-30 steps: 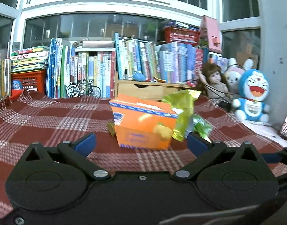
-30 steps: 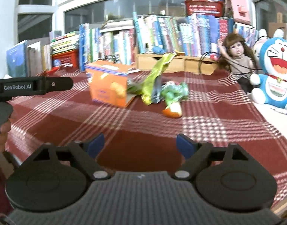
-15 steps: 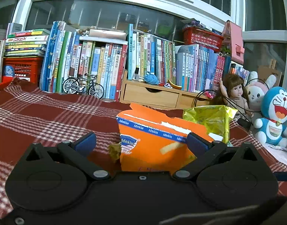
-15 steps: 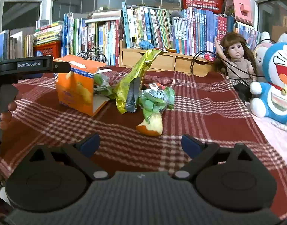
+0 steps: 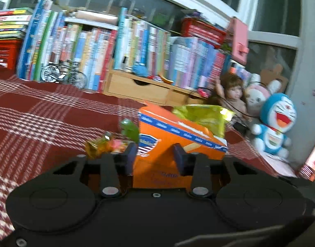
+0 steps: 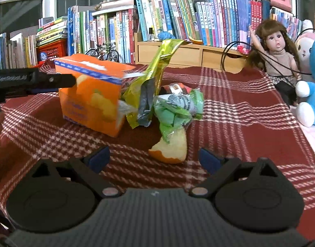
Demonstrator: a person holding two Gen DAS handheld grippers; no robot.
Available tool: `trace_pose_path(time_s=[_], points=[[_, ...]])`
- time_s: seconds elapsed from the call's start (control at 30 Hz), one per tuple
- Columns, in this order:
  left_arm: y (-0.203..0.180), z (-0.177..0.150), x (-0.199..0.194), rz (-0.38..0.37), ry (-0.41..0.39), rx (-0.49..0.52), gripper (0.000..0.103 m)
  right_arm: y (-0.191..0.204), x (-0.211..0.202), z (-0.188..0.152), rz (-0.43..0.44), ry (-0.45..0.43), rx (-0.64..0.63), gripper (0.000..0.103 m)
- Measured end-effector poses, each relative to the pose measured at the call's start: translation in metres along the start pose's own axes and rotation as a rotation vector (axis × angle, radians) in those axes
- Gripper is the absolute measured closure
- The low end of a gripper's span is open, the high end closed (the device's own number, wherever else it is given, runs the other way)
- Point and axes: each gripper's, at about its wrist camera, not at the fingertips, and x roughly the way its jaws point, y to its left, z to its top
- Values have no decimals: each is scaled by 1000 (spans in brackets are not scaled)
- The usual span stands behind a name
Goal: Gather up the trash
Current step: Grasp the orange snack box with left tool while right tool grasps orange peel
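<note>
Trash lies clustered on the plaid-covered counter (image 6: pixel 250 123). Left gripper (image 5: pixel 155 156) jaws have just been closing and now clamp the orange box (image 5: pixel 167 144), apparently the collecting container. Right gripper (image 6: pixel 154 157) jaws stand apart before the orange peel (image 6: pixel 171 150), likely next.

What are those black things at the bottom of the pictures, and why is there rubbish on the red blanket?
Those black things are claws. A person holds one in each hand, and each has a little camera looking out over its two fingers, so you get one picture per hand.

The left claw has just been closing, and its fingers are on either side of the orange box, which stands on the red checked cloth. It looks like a grip, though the picture is blurry.

The right claw is wide open and holds nothing. In front of it lie a bitten piece of fruit, a green wrapper and a yellow wrapper. That is the rubbish to collect.
</note>
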Motion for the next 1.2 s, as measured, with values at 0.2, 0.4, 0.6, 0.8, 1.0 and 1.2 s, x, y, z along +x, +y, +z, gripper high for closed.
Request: trace_pose_path(time_s=[0.2, 0.4, 0.6, 0.8, 1.0, 1.2], points=[[-8, -10, -4, 39, -51, 68, 20, 4, 5, -2, -3, 12, -13, 8], [-1, -6, 16, -27, -14, -36, 25, 7, 7, 0, -11, 10, -51, 10], [-10, -7, 13, -147, 73, -17, 82, 9, 9, 4, -5, 15, -65, 14], [-50, -27, -13, -189, 35, 199, 62, 8, 9, 2, 10, 16, -63, 17], [-65, -34, 0, -132, 32, 212, 58, 8, 7, 1, 4, 7, -55, 32], [-68, -30, 19, -111, 53, 162, 97, 4, 6, 0, -13, 7, -35, 68]])
